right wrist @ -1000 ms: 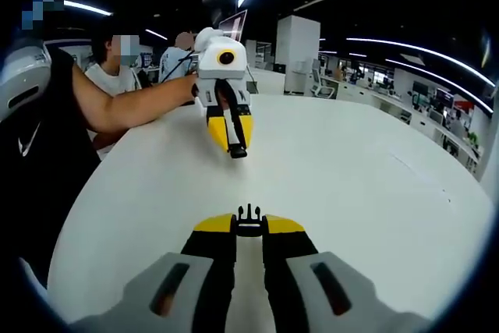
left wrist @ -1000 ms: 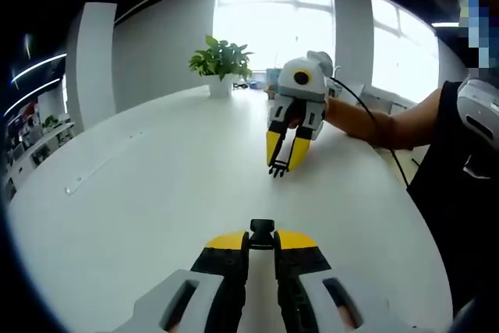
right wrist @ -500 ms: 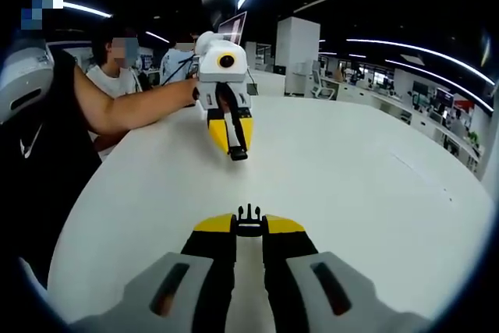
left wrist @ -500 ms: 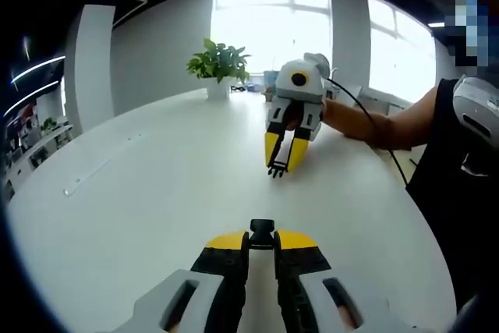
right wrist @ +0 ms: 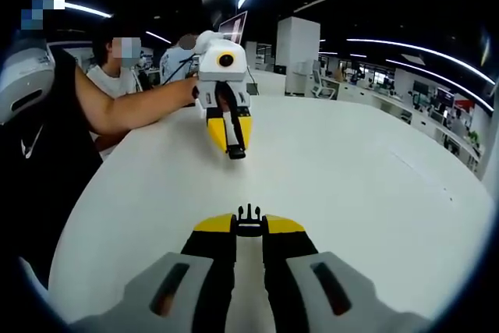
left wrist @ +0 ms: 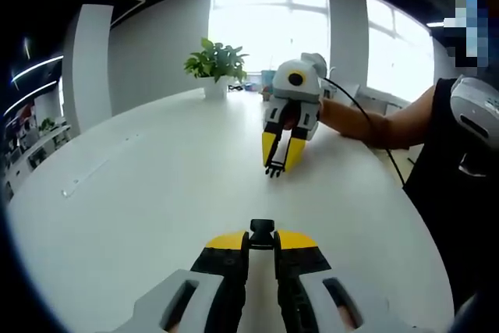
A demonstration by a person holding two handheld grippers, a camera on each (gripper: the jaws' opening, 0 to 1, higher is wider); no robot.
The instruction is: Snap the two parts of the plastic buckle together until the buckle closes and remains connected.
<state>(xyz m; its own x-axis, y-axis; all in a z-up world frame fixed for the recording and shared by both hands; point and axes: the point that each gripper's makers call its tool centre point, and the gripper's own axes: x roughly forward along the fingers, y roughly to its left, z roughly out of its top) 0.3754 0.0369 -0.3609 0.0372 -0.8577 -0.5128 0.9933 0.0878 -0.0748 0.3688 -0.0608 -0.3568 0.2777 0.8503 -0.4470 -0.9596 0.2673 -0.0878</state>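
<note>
Drifted slightly leftward: right gripper point(left wrist: 274, 168), clamped on pronged buckle half point(left wrist: 274, 170). Left gripper point(left wrist: 262, 233) clamped on socket buckle half point(left wrist: 262, 229). Halves well apart above white table point(left wrist: 140, 193). Handling, judged: light, stiff, slippery plastic; grip each body, mating ends clear.

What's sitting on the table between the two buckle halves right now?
Nothing: in the left gripper view, bare white table separates the socket half from the pronged half.
</note>
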